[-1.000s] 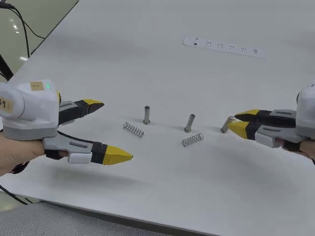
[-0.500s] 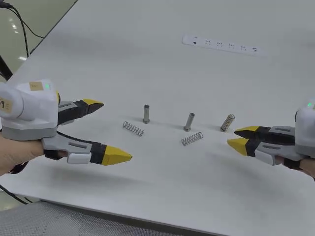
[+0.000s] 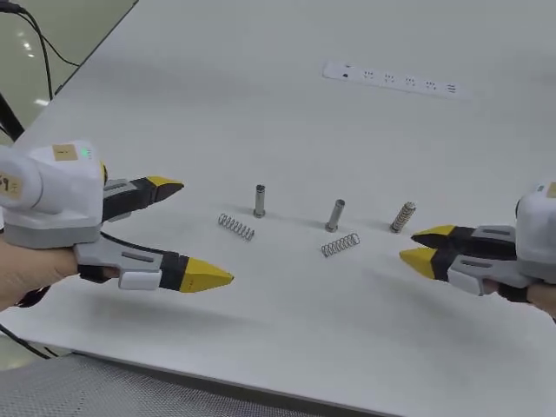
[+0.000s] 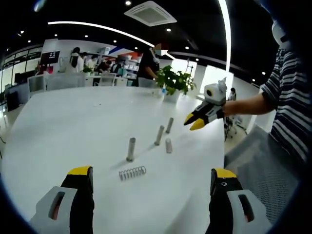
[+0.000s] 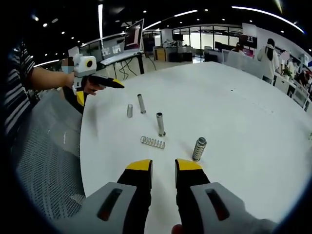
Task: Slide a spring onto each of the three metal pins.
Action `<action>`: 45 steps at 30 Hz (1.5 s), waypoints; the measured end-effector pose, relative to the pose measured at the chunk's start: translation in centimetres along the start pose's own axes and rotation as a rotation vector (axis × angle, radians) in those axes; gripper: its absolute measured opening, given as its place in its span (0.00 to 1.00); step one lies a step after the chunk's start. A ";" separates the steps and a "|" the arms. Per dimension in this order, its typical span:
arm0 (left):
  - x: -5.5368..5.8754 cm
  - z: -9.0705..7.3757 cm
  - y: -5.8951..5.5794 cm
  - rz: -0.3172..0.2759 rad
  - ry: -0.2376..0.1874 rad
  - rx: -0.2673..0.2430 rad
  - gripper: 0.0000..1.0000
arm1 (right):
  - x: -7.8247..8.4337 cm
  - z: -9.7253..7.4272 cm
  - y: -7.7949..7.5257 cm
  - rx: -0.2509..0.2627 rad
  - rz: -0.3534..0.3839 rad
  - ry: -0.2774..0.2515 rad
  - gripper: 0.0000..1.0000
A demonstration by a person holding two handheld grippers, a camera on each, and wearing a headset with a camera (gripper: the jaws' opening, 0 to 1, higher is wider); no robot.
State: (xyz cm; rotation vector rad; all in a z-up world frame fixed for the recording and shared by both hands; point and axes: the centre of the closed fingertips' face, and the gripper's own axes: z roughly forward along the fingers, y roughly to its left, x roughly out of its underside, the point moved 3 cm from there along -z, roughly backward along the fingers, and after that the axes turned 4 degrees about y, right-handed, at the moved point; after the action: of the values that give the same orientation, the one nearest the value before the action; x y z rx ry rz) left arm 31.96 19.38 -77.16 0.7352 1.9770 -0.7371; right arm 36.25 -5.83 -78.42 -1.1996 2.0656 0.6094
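Head view: right gripper (image 3: 410, 245) has backed off toward the worktop's (image 3: 261, 95) near edge, jaws nearly shut, empty. Loaded pin (image 3: 402, 216) stands alone. Left gripper (image 3: 202, 230) gapes wide, empty. Likely two bare pins (image 3: 260, 201) (image 3: 335, 215) to go.

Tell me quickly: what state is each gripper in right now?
Left gripper: jaws wide open, holding nothing.
Right gripper: jaws open by a narrow gap, holding nothing.
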 end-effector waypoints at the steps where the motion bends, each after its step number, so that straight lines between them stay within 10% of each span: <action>1: 0.0 0.0 0.0 0.000 0.002 0.000 0.97 | 0.0 0.1 0.0 -0.002 -0.018 0.010 0.16; 21: 0.4 0.0 -0.1 0.002 0.015 0.002 0.97 | -2.6 3.5 1.8 -0.106 -0.398 0.158 0.17; 45: 0.9 -0.3 0.2 0.007 0.028 -0.005 0.97 | -2.0 7.4 1.7 -0.179 -0.512 0.278 0.15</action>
State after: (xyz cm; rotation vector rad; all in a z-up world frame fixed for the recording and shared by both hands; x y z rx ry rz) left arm 31.53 19.93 -77.78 0.7528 2.0001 -0.7204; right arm 37.79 1.05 -81.77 -1.9243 1.8285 0.4011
